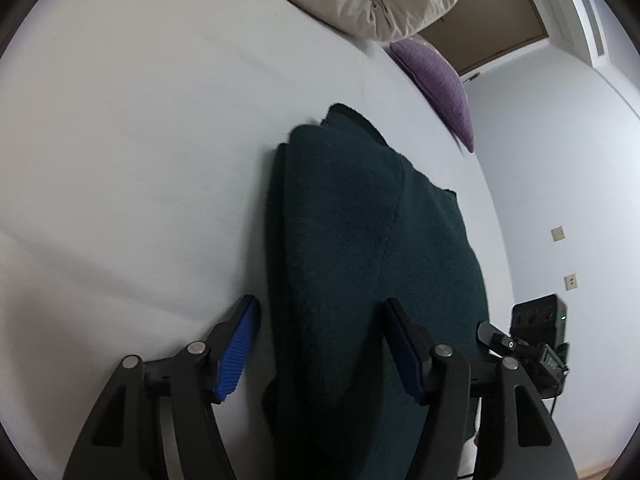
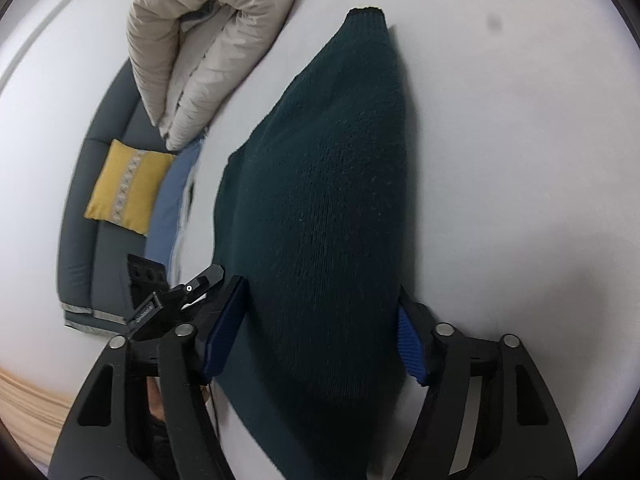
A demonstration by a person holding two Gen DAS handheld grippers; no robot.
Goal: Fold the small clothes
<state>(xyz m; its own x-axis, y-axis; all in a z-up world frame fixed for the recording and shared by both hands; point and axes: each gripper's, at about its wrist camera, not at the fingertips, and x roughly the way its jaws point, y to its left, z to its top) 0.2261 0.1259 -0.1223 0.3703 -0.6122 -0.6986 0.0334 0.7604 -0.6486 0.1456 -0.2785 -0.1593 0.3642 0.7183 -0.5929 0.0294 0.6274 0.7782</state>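
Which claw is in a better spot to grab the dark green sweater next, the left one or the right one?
Probably the right. The right claw sits square over the dark green sweater, one pad at each edge. The left claw hangs half off it, one pad over the white sheet. Both are open.

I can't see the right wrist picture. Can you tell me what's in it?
A dark green knitted garment, folded, lies on a white bed between the open blue-padded fingers of the right claw. A rolled beige duvet lies behind, and a yellow cushion sits further left.
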